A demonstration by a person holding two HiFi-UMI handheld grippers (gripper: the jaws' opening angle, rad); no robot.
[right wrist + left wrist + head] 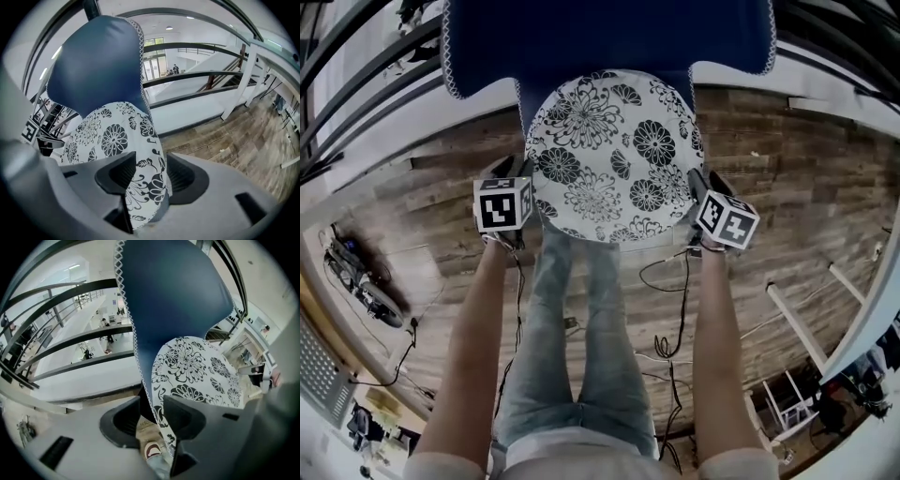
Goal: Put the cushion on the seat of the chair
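A round white cushion [611, 155] with black flowers is held by its two sides in front of a dark blue chair [609, 37] with white zigzag trim. My left gripper [523, 178] is shut on the cushion's left edge and my right gripper [695, 186] on its right edge. In the left gripper view the cushion [197, 366] runs between the jaws of the left gripper [157, 416], with the blue chair [173, 296] right behind. In the right gripper view the right gripper [150, 176] pinches the cushion [117, 136] below the chair [93, 65]. The seat is hidden under the cushion.
The person's legs in jeans [572, 337] stand on a wooden floor [797, 178], close to the chair. Black cables [670, 319] trail on the floor. Dark railings [366, 66] curve behind the chair. A white frame [806, 328] lies at the right, and gear [361, 281] at the left.
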